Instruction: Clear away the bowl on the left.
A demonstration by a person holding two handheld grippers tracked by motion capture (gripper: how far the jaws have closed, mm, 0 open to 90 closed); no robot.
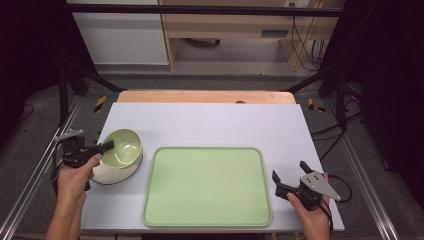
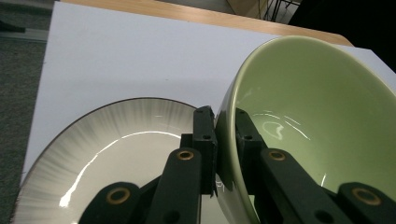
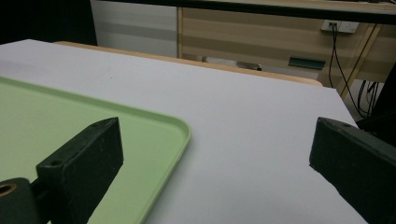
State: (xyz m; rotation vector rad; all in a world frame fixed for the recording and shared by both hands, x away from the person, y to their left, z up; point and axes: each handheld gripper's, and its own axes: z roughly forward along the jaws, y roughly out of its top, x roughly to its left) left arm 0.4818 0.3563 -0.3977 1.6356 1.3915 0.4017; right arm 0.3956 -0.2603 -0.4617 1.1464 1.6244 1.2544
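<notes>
A green bowl (image 1: 124, 146) tilts above a white plate (image 1: 114, 174) at the table's left. My left gripper (image 1: 107, 146) is shut on the bowl's near rim; in the left gripper view the bowl (image 2: 317, 116) has one jaw inside and one outside its wall, at the gripper (image 2: 225, 140), and the streaked, dark-rimmed plate (image 2: 107, 154) lies beneath. A light green tray (image 1: 207, 186) sits in the middle of the table. My right gripper (image 1: 290, 172) stands open beside the tray's right edge, nothing between its fingers; the tray's corner (image 3: 154, 135) lies by the left jaw of that gripper (image 3: 219, 154).
A pale sheet (image 1: 225, 125) covers the table top, whose wooden far edge (image 1: 205, 96) shows behind it. Black frame legs (image 1: 62, 90) stand at both sides. Cables (image 1: 310, 50) hang near a cabinet beyond the table.
</notes>
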